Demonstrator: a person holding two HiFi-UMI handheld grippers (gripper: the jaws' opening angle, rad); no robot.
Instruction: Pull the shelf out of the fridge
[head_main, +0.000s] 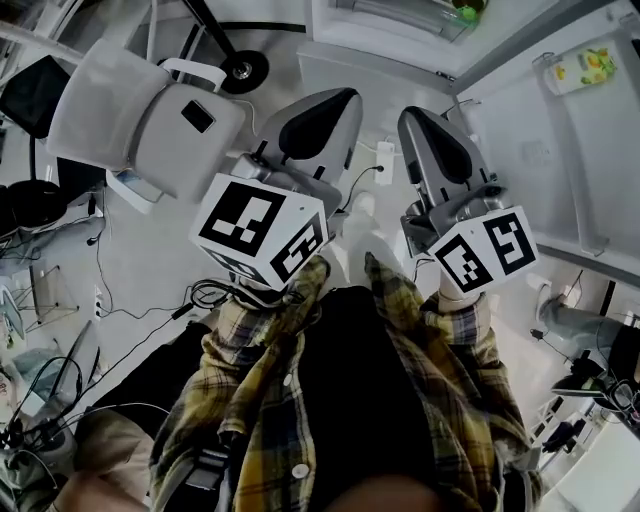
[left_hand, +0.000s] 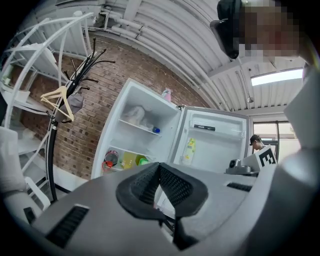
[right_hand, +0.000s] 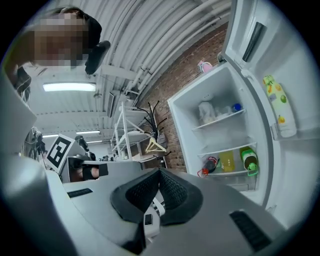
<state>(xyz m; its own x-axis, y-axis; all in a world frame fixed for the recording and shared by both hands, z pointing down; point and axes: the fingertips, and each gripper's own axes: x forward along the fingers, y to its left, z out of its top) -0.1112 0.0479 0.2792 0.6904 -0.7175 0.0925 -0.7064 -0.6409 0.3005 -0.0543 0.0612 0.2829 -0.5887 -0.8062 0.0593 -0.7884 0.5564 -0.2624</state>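
The white fridge (left_hand: 145, 135) stands open against a brick wall, some way ahead of both grippers. Inside, an upper shelf (left_hand: 137, 126) carries pale packets and a lower shelf (left_hand: 125, 160) carries bottles and a yellow carton. The right gripper view shows the same upper shelf (right_hand: 220, 119) and lower shelf (right_hand: 227, 172). My left gripper (left_hand: 160, 166) is shut with nothing in it, and so is my right gripper (right_hand: 160, 173). In the head view the left gripper (head_main: 330, 115) and right gripper (head_main: 430, 135) are side by side, short of the fridge (head_main: 400, 20).
The fridge door (right_hand: 280, 75) swings open on the right with a yellow bottle (right_hand: 277, 107) in its rack. A coat stand with a hanger (left_hand: 60, 100) and white shelving (left_hand: 30, 55) stand left of the fridge. A white chair (head_main: 140, 110) and floor cables (head_main: 120, 320) lie left.
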